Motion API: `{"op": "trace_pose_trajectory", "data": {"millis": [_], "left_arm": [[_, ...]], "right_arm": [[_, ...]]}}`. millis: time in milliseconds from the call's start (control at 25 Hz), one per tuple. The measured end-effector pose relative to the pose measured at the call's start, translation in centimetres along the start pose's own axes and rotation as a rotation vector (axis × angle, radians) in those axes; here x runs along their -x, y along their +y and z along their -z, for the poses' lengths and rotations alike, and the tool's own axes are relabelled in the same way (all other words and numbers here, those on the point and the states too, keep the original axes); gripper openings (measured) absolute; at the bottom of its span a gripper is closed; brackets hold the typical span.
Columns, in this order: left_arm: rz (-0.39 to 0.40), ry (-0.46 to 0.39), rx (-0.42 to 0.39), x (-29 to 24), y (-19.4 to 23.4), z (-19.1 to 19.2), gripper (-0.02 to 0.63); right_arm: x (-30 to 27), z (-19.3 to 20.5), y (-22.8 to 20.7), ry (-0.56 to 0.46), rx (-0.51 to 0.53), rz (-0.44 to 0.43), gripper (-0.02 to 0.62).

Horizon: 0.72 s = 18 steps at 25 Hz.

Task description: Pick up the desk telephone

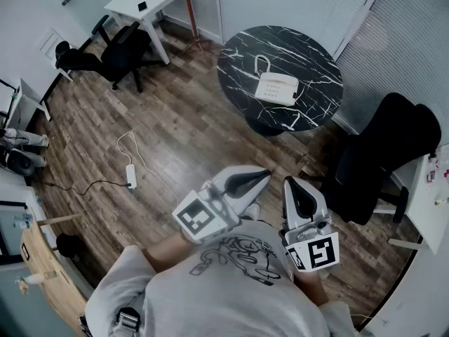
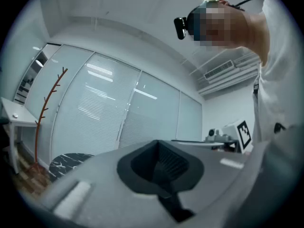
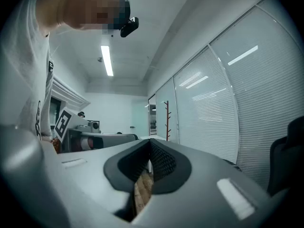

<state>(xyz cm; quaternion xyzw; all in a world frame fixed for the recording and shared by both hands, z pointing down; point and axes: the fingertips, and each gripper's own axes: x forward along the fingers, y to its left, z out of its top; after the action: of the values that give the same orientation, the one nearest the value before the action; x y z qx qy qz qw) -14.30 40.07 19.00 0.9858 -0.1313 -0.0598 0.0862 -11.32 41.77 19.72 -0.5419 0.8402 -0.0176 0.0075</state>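
Observation:
A white desk telephone [image 1: 277, 88] with its curled cord sits on a round black marble table [image 1: 238, 58] across the room. My left gripper [image 1: 268, 175] is held close to my chest, jaws shut with nothing between them, pointing toward the table. Beside it my right gripper [image 1: 289, 182] is also shut and empty. Both are far short of the telephone. In the left gripper view my left gripper [image 2: 164, 167] shows closed pads and an edge of the marble table [image 2: 71, 160]. The right gripper view has my right gripper [image 3: 149, 163] shut, with wood floor seen below.
A black office chair [image 1: 382, 156] stands right of the round table, another black chair [image 1: 116, 51] by a white desk [image 1: 140, 5] at the back left. A power strip and cable [image 1: 130, 175] lie on the wood floor. A coat stand [image 2: 45, 108] stands near the blinds.

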Motion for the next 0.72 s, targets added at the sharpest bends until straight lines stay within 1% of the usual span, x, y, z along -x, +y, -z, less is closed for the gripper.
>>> {"op": "trace_pose_trajectory", "data": {"millis": [320, 560, 720], "left_arm": [[-0.023, 0.0, 0.003, -1.3, 0.5, 0.5, 0.0], [-0.031, 0.001, 0.008, -3.2, 0.5, 0.8, 0.0], [-0.039, 0.008, 0.006, -5.0, 0.0, 1.4, 0.0]], "right_arm": [[0.3, 0.2, -1.5, -0.003, -0.007, -0.007, 0.005], [0.8, 0.2, -3.7, -0.02, -0.03, 0.006, 0.005], [1.7, 0.4, -5.4, -0.01, -0.027, 0.004, 0.005]]}}
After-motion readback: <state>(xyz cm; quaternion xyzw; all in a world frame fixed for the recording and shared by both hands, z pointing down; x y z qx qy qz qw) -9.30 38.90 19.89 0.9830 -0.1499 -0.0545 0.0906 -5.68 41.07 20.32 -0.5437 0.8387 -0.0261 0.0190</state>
